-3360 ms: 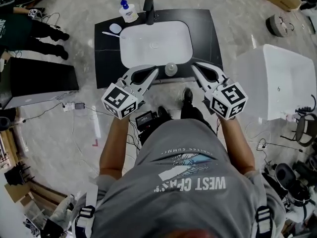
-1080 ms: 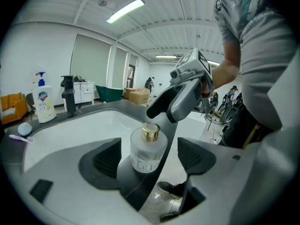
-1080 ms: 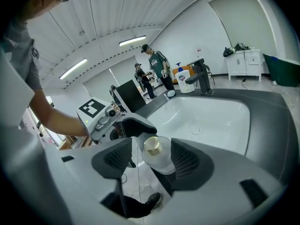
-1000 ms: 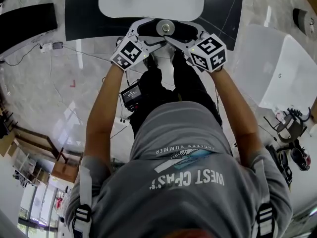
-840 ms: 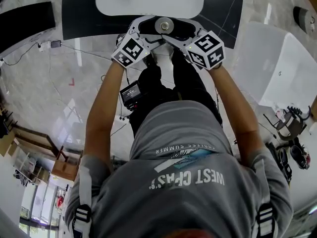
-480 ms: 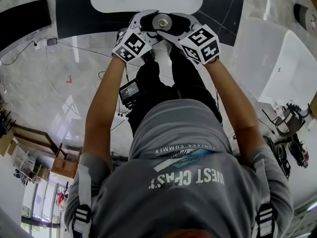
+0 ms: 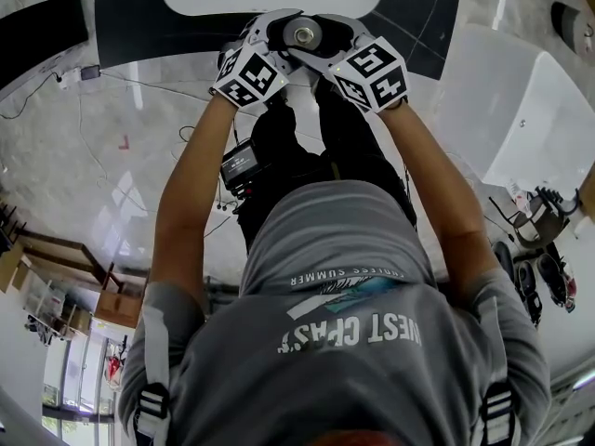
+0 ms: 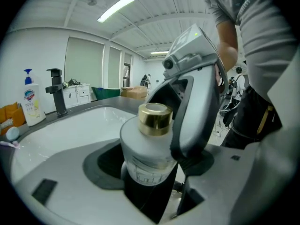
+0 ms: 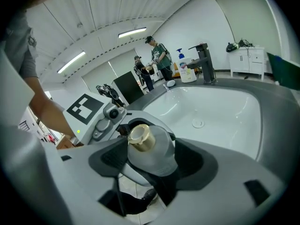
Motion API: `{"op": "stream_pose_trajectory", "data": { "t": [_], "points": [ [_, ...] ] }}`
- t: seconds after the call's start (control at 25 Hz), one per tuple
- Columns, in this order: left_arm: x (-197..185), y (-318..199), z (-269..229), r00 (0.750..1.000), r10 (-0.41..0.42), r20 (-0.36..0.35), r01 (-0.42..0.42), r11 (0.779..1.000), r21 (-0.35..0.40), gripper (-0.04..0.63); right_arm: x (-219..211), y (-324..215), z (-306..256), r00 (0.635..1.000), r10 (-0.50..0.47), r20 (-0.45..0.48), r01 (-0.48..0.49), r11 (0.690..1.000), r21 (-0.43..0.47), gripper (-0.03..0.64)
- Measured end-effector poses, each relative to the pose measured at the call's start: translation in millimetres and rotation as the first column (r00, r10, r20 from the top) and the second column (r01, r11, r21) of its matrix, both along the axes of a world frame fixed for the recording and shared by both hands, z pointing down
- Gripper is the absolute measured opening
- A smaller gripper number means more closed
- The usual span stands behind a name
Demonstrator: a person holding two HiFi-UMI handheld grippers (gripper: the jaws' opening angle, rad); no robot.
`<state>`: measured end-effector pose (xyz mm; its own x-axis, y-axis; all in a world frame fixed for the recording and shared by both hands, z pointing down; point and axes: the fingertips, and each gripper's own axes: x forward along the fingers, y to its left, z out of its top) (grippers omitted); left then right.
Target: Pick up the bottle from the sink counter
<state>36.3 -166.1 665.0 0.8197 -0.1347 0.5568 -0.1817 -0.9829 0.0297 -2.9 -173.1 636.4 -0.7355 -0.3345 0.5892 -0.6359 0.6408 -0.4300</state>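
The left gripper [image 7: 275,32] and right gripper [image 7: 333,37] sit lower now, straddling the bottle [image 7: 304,35] at the front edge of the counter [image 7: 139,17]. Left jaws have just been closing, right opening; neither grips yet. Next I squeeze evenly, then lift.

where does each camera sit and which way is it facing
head view: on the person's head, looking steeply down at the sink counter; shows torso, forearms, left gripper and right gripper.
left gripper view: on that gripper, looking along its jaws over the basin, faucet at left; shows right gripper, person's arm.
right gripper view: on that gripper, facing across the basin; shows left gripper.
shared: all three show the gold-capped bottle.
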Motion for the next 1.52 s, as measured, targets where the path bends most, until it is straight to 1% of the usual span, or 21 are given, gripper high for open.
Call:
{"op": "stream_pose_trajectory", "data": {
  "t": [0.28,0.4,0.6,0.84,1.32,1.52],
  "points": [
    [-0.7,-8.6,-0.3,1.0,-0.014,0.022,0.014,1.0,0.004,0.331,0.4,-7.9,-2.6,1.0,0.004,-0.013,-0.004,1.0,0.024,0.301],
    [0.9,-14.0,-11.5,1.0,-0.015,0.012,0.015,1.0,0.006,0.331,2.1,-13.1,-14.1,1.0,0.022,0.003,-0.022,0.999,0.046,0.301],
    [0.4,-19.0,-34.6,1.0,-0.013,0.016,0.013,1.0,0.011,0.331,2.0,-17.9,-37.7,0.999,0.033,0.026,-0.034,0.997,0.069,0.301],
    [2.5,-21.2,-67.4,0.999,-0.011,0.032,0.01,1.0,0.025,0.331,4.7,-19.6,-71.5,0.998,0.04,0.049,-0.044,0.995,0.091,0.301],
    [8.2,-21.2,-156.8,0.999,-0.041,0.029,0.037,0.993,0.108,0.331,10.8,-16.1,-162.6,0.996,0.029,0.084,-0.045,0.978,0.202,0.301],
    [5.0,-15.4,-190.2,0.998,-0.045,0.032,0.04,0.991,0.126,0.332,8.3,-9.4,-197.2,0.994,0.026,0.107,-0.051,0.97,0.239,0.301]
  ]
}}
